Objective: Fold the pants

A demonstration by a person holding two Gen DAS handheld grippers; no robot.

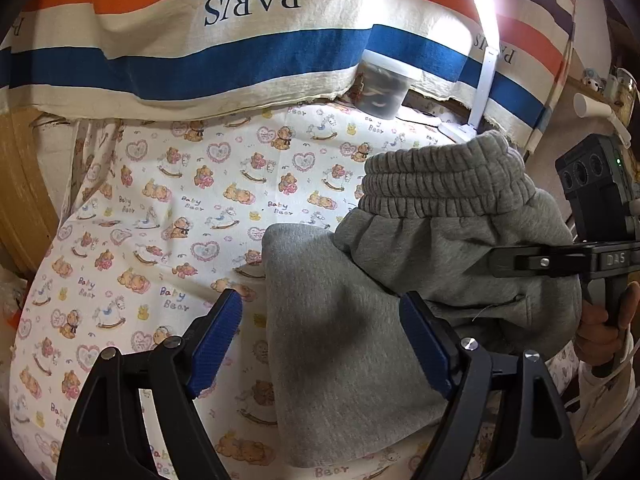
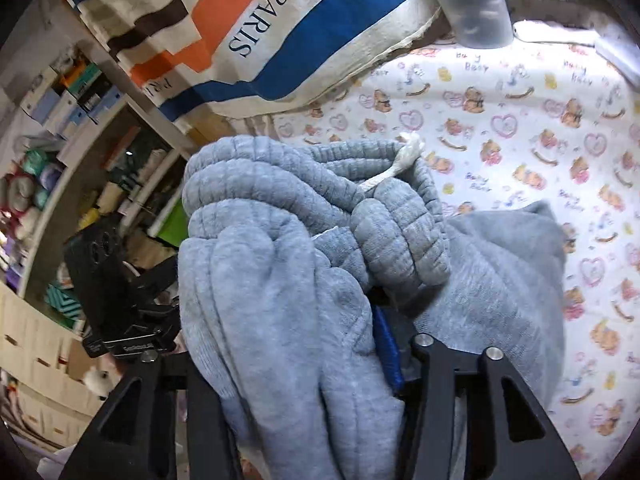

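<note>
**Grey pants bunched at right gripper, left gripper standing released over the fabric**

The grey pants [image 1: 420, 248] are lying on the bear-print sheet [image 1: 168, 216], partly lifted on the right side. In the left wrist view the ribbed waistband [image 1: 444, 176] is standing up high, and a flat folded part of the pants is spreading down toward the camera.

The left gripper [image 1: 320, 324] is hanging over that flat part with its jaws wide apart, released. One blue pad [image 1: 218, 332] is sitting over the bare sheet, the other blue pad [image 1: 424, 344] is over the grey fabric. Cannot tell if either pad is touching the cloth. Nothing is being pinched.

The right gripper [image 2: 320, 360] is showing thick folds of pants piled between and over its fingers in the right wrist view. Only one blue pad [image 2: 386, 356] is peeking out; the other is buried under fabric. Cannot tell whether the pads are pressing on the cloth or just sitting loose with it draped across. The waistband is rolled up in front of the camera, with a white drawstring [image 2: 394, 164] sticking out of it.

The person's hand [image 1: 604, 328] is gripping the right gripper's handle at the right edge of the left wrist view.

A striped PARIS cloth [image 1: 248, 4] is hanging behind the sheet. A lidded plastic cup [image 2: 476, 8] is standing at the far edge, with a lit white lamp [image 1: 484, 40] near it.
</note>
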